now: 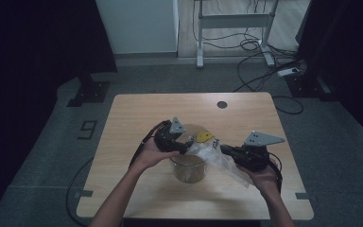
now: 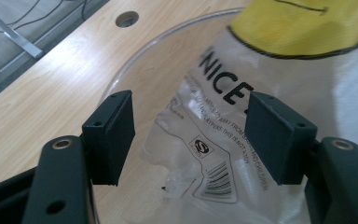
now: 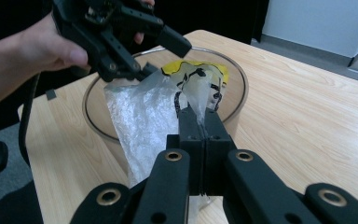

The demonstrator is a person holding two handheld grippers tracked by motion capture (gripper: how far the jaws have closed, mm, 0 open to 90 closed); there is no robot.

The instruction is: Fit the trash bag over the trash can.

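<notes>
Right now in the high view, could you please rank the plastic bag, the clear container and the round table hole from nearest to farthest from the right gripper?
1. Plastic bag: pinched in the right gripper.
2. Clear container: just left, under the bag.
3. Table hole: far edge of the table.

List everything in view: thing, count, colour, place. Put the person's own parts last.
Plastic bag: one, clear with black print and a yellow patch, over the container's mouth.
Container: one, clear, round, mid-table, seemingly empty.
Table: one, light wood, with a round hole near its far edge.
Desk frame: one, pale grey, on the floor beyond the table.
Cables: several, black, on the floor by the frame.
Left gripper: one, black, jaws apart around the bag, over the container.
Right gripper: one, black, jaws closed on the bag.
Hands: two, each holding a gripper.
</notes>
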